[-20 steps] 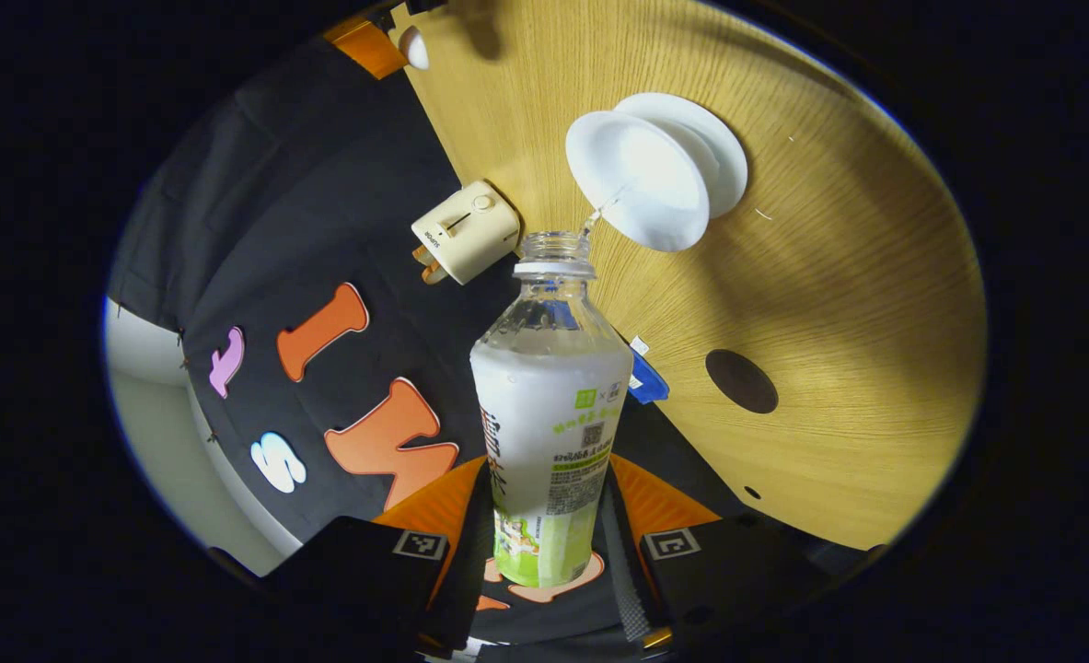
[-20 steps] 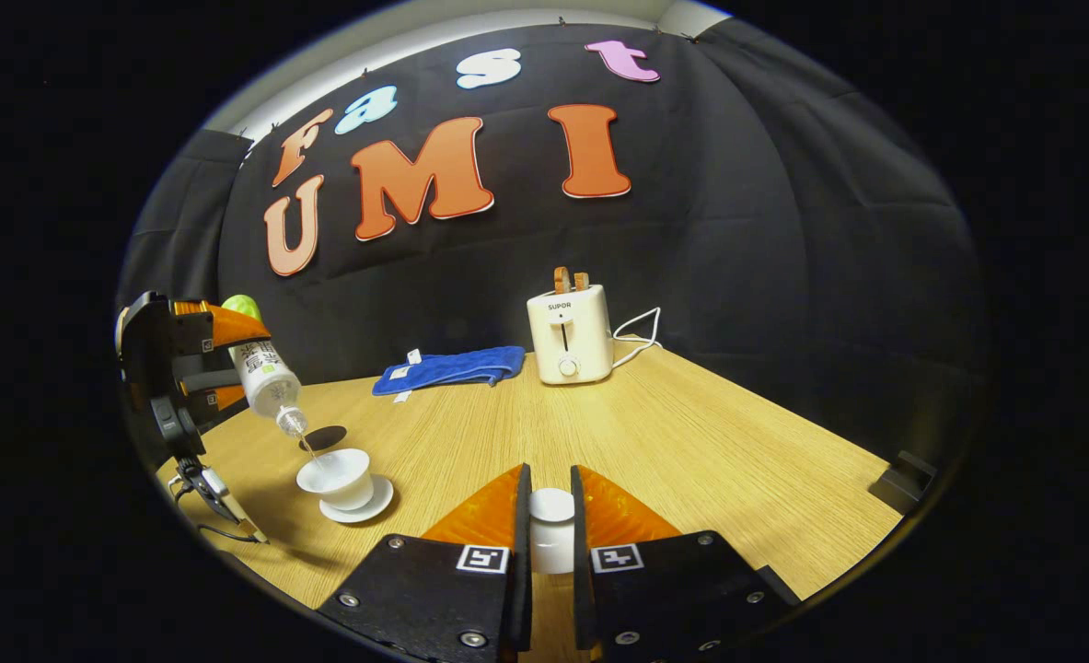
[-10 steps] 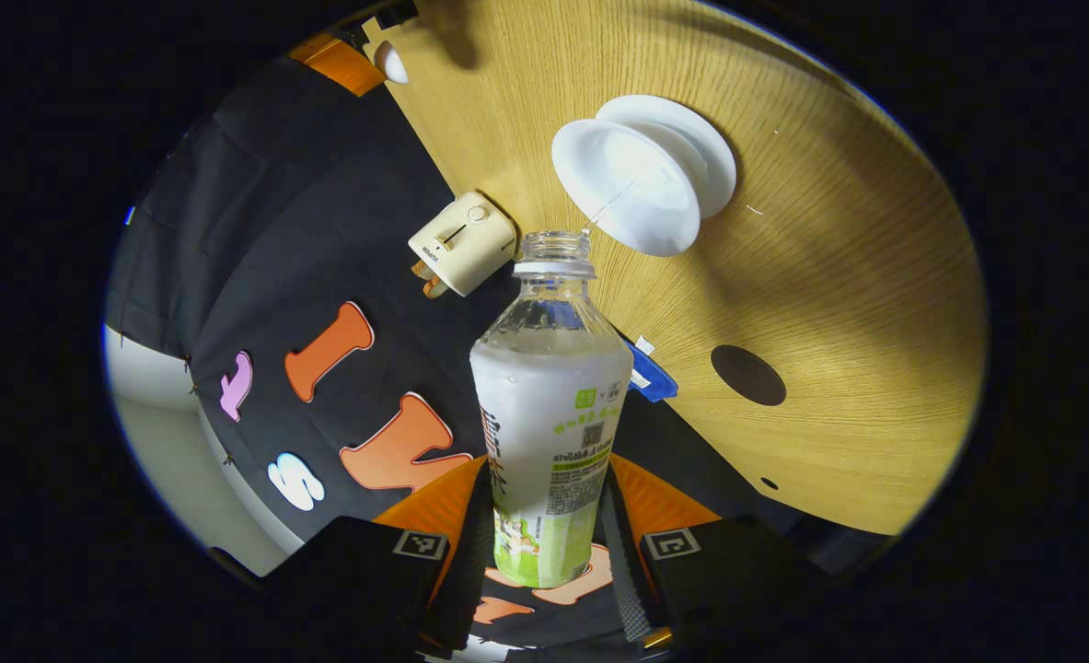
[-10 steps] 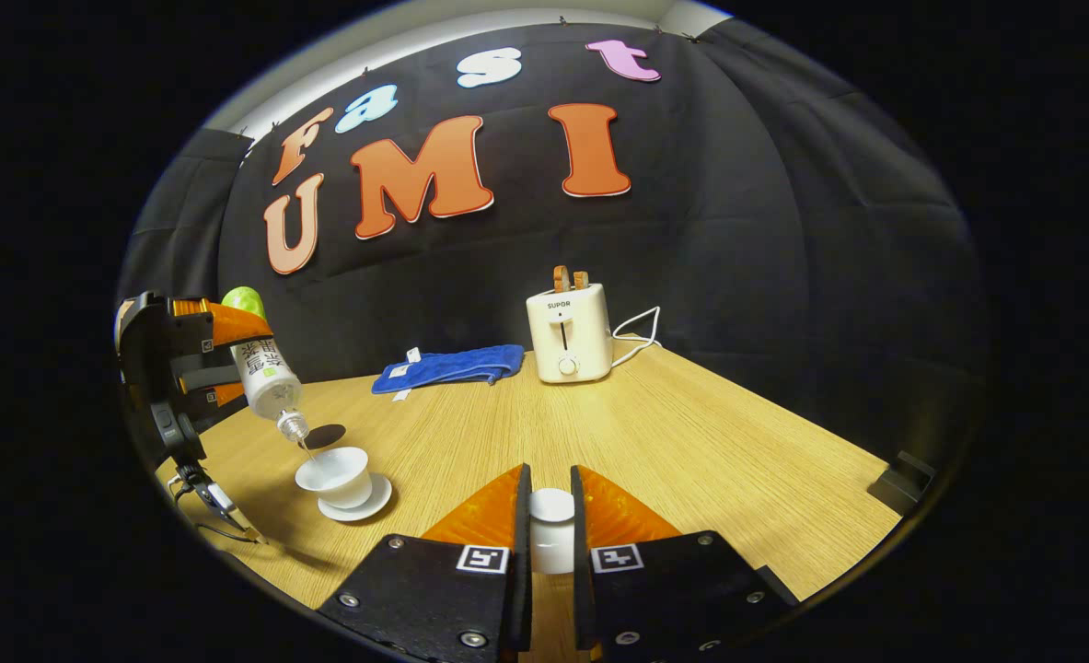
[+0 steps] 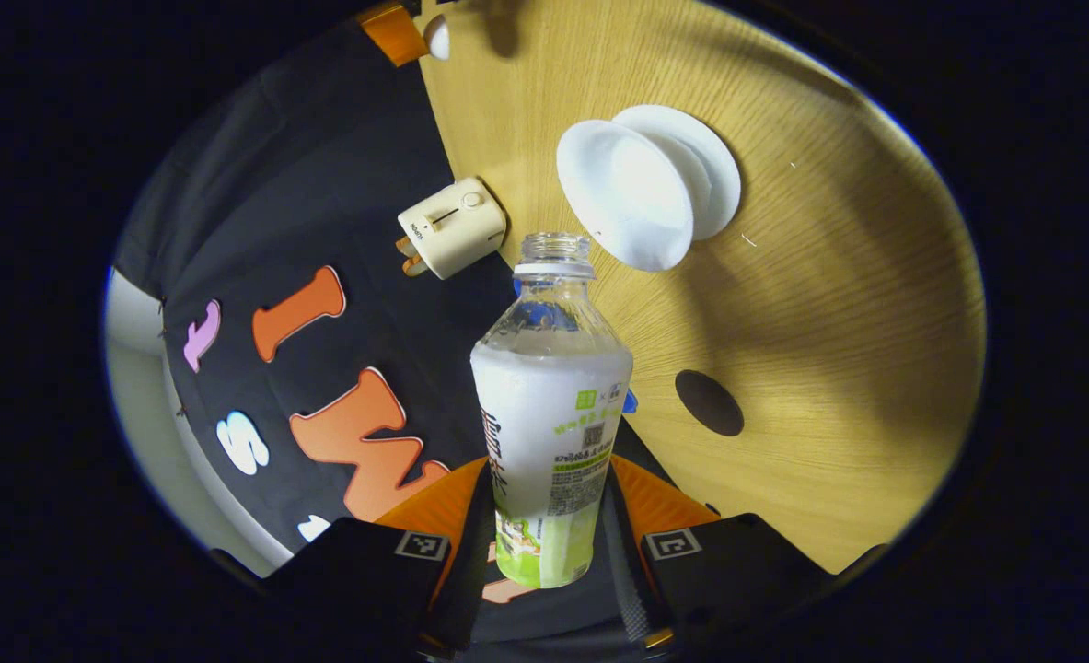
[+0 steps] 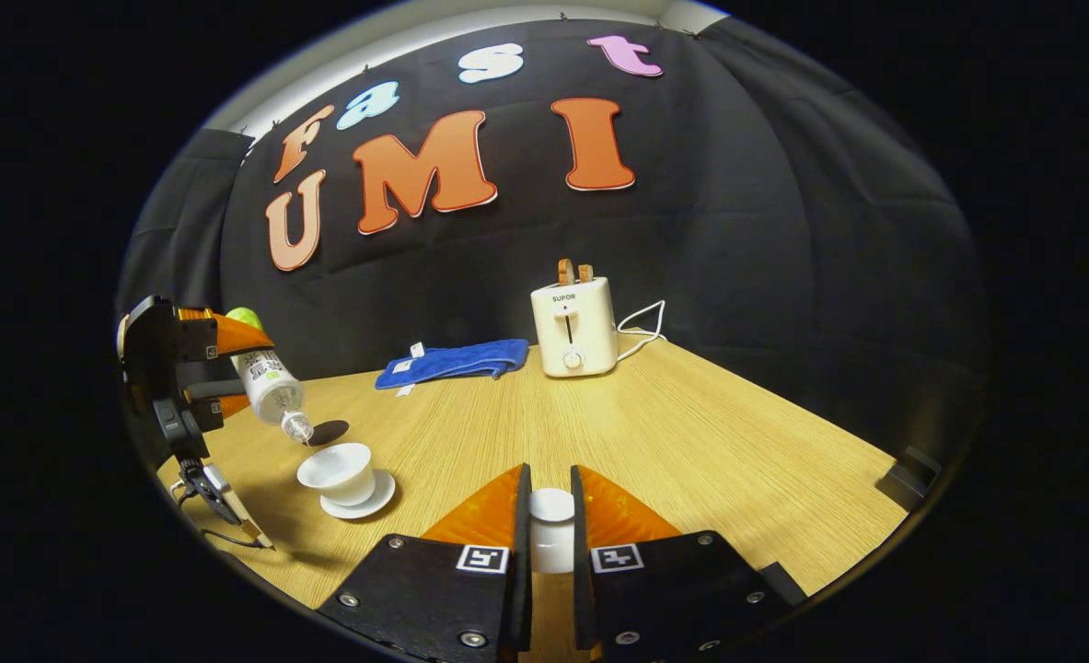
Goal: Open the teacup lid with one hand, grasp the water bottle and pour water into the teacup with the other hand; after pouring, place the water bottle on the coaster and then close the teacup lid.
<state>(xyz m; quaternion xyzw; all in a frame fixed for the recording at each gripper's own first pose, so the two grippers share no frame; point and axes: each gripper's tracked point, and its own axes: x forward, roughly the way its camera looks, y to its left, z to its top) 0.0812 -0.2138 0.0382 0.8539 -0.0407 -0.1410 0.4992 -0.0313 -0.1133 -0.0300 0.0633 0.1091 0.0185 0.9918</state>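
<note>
A: Left gripper view first. What does the left gripper (image 5: 544, 543) have?

B: Its two fingers are clamped on the lower body of the water bottle (image 5: 549, 414), which is tipped with its open mouth just beside the rim of the teacup (image 5: 625, 195). The cup sits uncovered on its saucer (image 5: 714, 170) on the bench (image 5: 829, 322). I see no stream from the mouth here.

A: And the coaster?

B: The dark round coaster (image 5: 709, 402) lies bare on the bench, near the cup. A toaster (image 5: 450, 227) stands at the back by the wall.

A: Right gripper view now.

B: The right gripper (image 6: 550, 534) is closed on the knob of the teacup lid (image 6: 551, 529), holding it low over the bench (image 6: 691, 442), well apart from the teacup (image 6: 336, 468). Farther off, the left gripper (image 6: 185, 368) holds the water bottle (image 6: 272, 391) slanted, mouth down, just above the cup, with the coaster (image 6: 329, 430) right behind it. A blue cloth (image 6: 457, 361) lies beside the toaster (image 6: 573, 318).

A: So how should this step go?

B: I judge the pour is about finished. Bring the bottle upright above the cup so any drip falls inside, then carry it across and set its base flat on the coaster before letting go. Keep the lid clamped and out of the way until the bottle stands.
</note>
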